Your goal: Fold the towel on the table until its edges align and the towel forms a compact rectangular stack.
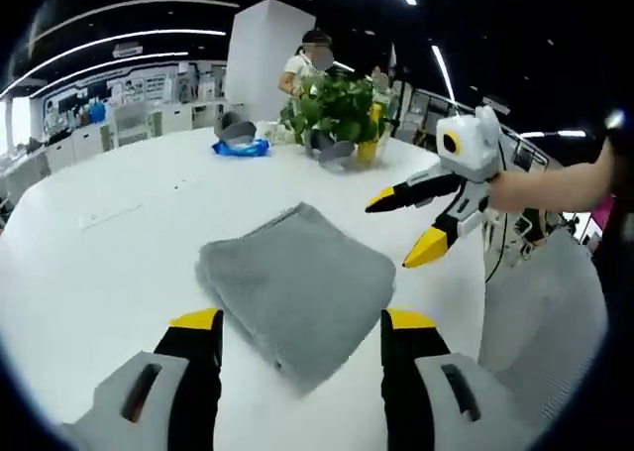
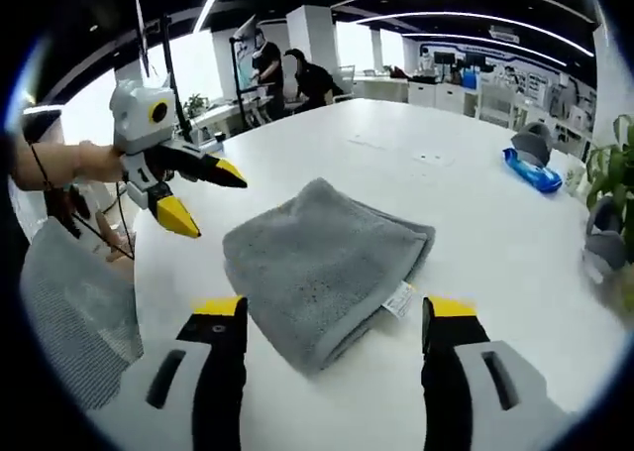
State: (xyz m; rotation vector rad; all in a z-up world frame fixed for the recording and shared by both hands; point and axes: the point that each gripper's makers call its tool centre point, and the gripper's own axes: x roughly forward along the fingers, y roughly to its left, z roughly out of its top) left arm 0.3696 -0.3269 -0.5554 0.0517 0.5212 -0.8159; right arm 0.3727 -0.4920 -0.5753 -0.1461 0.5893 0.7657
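Your left hand-held gripper [image 1: 300, 330] hangs spread and empty just short of the grey terry towel [image 1: 297, 288], already a folded stack on the white desk [image 1: 119, 233]; your right hand-held gripper [image 2: 335, 317], also spread, frames its labelled edge, apparently checking alignment.

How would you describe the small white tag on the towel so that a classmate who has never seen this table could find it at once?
Start at the white table and find the folded grey towel lying in front of the right gripper. Follow the towel's near edge towards that gripper's right-hand side. The tag sticks out there, the one small white patch on otherwise plain grey cloth.
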